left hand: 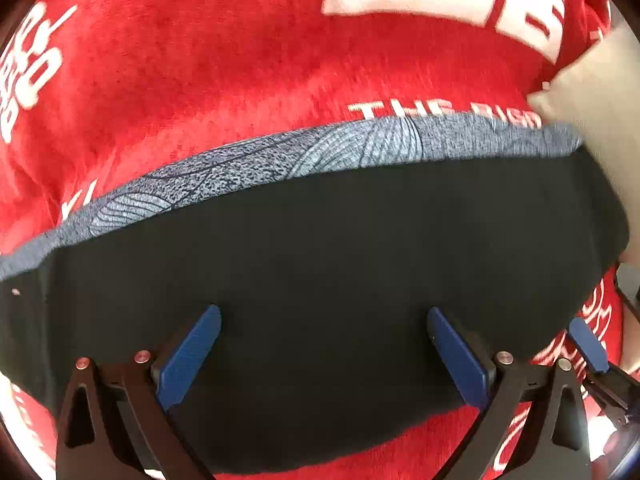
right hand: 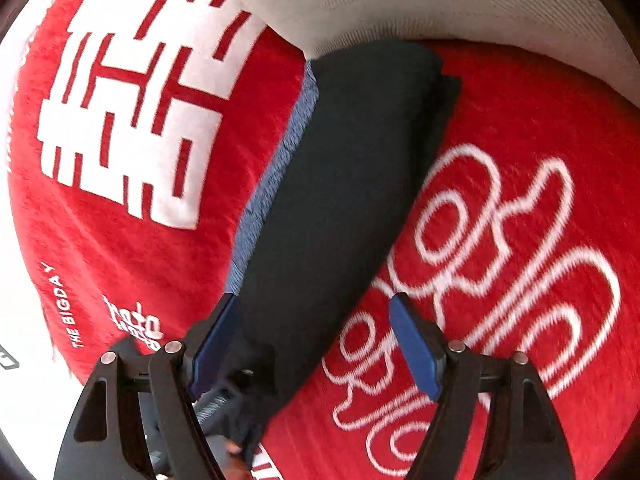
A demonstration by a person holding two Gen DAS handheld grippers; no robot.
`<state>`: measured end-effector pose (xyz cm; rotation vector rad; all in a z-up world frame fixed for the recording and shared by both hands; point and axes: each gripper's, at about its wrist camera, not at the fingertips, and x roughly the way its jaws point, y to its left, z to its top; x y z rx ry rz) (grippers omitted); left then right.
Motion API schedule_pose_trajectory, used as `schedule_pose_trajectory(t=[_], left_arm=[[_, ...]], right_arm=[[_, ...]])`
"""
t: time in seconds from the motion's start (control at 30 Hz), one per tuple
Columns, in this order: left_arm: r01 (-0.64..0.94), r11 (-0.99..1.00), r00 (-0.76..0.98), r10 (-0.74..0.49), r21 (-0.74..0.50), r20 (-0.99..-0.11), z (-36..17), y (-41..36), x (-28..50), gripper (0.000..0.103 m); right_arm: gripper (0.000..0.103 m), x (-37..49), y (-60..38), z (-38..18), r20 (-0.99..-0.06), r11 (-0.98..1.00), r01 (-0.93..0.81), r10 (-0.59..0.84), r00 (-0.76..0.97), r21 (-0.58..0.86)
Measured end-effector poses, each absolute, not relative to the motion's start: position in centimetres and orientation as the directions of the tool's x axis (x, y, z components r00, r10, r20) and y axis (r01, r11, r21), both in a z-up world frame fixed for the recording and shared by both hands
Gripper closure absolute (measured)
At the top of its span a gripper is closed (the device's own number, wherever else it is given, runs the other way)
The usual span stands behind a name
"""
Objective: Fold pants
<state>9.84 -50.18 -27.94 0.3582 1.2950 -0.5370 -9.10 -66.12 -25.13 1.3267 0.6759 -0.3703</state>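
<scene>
The dark pants (left hand: 320, 248) lie folded into a long flat band on a red blanket (left hand: 200, 80), with a grey-blue patterned edge (left hand: 280, 160) along the far side. My left gripper (left hand: 323, 309) hangs over the band, pointing steeply down, jaws wide open with nothing pinched. In the right wrist view the pants (right hand: 352, 160) run as a strip from the top centre down to the lower left. My right gripper (right hand: 314, 297) stands open over the strip's near end, its left finger (right hand: 216, 336) at the pants' edge. One blue finger of the right gripper (left hand: 588, 344) shows at the right of the left wrist view.
The red blanket (right hand: 520, 140) carries big white lettering and covers most of the surface. A white ribbed cushion (right hand: 440, 0) lies past the pants' far end and shows as the cushion (left hand: 592, 100) at the right. A blurred dark shape (right hand: 240, 400) sits under the right gripper's left finger.
</scene>
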Motion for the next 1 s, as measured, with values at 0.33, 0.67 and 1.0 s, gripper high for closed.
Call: schedule_pose_trajectory(t=[0.33, 0.67, 1.0], left_arm=[[0.568, 0.822, 0.2, -0.171, -0.028, -0.965, -28.1, -50.2, 9.8, 0.0], [0.569, 0.823, 0.236, -0.171, -0.007, -0.957, -28.7, -50.6, 8.2, 0.0], [0.583, 0.812, 0.287, -0.184, 0.018, -0.94, -28.8, -50.4, 7.0, 0.0]], right_arm=[[0.021, -7.6, -68.8, -25.5, -0.551, 0.207, 0.531, 0.05, 0.833, 0.822], [0.089, -6.2, -70.4, -25.9, -0.726, 0.187, 0.704, 0.1, 0.68, 0.685], [0.089, -0.9, -65.0, -16.6, -0.782, 0.641, 0.607, -0.015, 0.623, 0.471]])
